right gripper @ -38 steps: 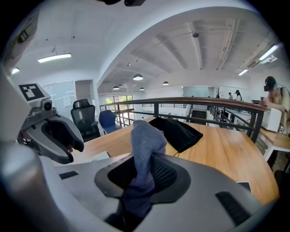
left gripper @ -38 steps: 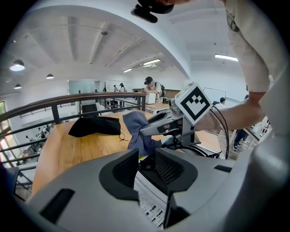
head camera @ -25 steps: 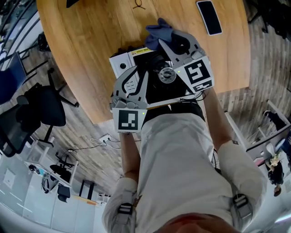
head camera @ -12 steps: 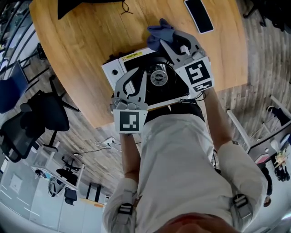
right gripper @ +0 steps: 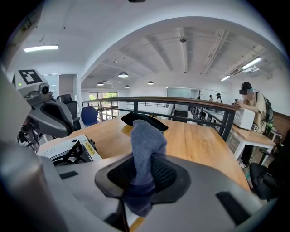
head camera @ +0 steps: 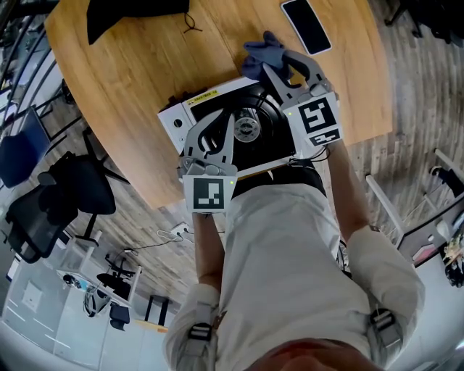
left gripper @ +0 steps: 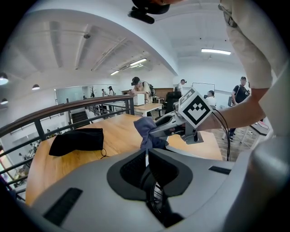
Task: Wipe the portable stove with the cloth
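Note:
The portable stove (head camera: pixel 190 109), white with a black top and a round burner (head camera: pixel 245 130), sits on the wooden table (head camera: pixel 138 80) in front of me. My left gripper (head camera: pixel 226 124) is over the stove's near left part. Its jaws are closing, leaving only a thin slit (left gripper: pixel 147 158), and the black pan support (left gripper: pixel 156 199) runs up between the pads. My right gripper (head camera: pixel 272 65) is at the stove's far right corner, shut on a blue-grey cloth (head camera: pixel 259 54) that sticks up out of the jaws (right gripper: pixel 146 136). The stove's edge (right gripper: pixel 68 146) lies to its left.
A black phone (head camera: pixel 306 25) lies on the table beyond the cloth. A black pouch (head camera: pixel 138 14) with a cord lies at the far left (left gripper: pixel 77 139). The table's near edge runs just below the stove. Office chairs (head camera: pixel 65 188) stand on the floor at left.
The left gripper's jaws have closed from half open to a thin slit. Both grippers have shifted across the stove, so more of its white left end now shows.

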Demonstrator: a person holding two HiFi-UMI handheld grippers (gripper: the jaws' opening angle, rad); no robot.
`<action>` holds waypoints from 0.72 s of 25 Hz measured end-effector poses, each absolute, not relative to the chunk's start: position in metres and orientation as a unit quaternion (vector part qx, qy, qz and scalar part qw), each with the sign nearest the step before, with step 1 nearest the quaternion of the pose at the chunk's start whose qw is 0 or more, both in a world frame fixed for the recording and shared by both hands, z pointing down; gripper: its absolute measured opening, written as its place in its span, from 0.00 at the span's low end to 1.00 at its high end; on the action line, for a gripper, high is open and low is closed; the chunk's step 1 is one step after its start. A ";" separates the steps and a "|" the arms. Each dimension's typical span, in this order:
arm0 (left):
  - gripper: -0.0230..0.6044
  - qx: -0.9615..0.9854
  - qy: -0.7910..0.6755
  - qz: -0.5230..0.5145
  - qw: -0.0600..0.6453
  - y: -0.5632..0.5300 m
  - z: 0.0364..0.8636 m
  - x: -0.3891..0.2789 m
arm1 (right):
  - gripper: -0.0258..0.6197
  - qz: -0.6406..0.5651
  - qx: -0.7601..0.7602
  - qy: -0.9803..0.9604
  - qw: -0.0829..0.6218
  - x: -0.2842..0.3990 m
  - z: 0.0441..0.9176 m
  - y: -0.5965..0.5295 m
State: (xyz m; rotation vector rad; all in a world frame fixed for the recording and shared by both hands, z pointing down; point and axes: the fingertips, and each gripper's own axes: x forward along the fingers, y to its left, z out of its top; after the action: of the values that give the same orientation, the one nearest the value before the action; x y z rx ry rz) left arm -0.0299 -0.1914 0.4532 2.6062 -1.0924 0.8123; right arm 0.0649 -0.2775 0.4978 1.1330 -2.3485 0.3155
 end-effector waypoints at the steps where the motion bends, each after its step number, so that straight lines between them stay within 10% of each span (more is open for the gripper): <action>1: 0.09 0.883 -0.369 0.274 0.098 -0.192 0.452 -0.029 | 0.21 0.116 0.420 -0.863 0.255 0.068 0.497 -0.278; 18: 0.07 0.900 -0.348 0.240 0.103 -0.190 0.418 -0.004 | 0.21 0.139 0.474 -0.833 0.251 0.119 0.489 -0.266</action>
State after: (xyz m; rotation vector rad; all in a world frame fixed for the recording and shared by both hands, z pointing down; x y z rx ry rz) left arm -0.0039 -0.1899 0.4180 2.6563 -1.0273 0.7081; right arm 0.1187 -0.2655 0.4886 1.2886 -2.2654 0.3770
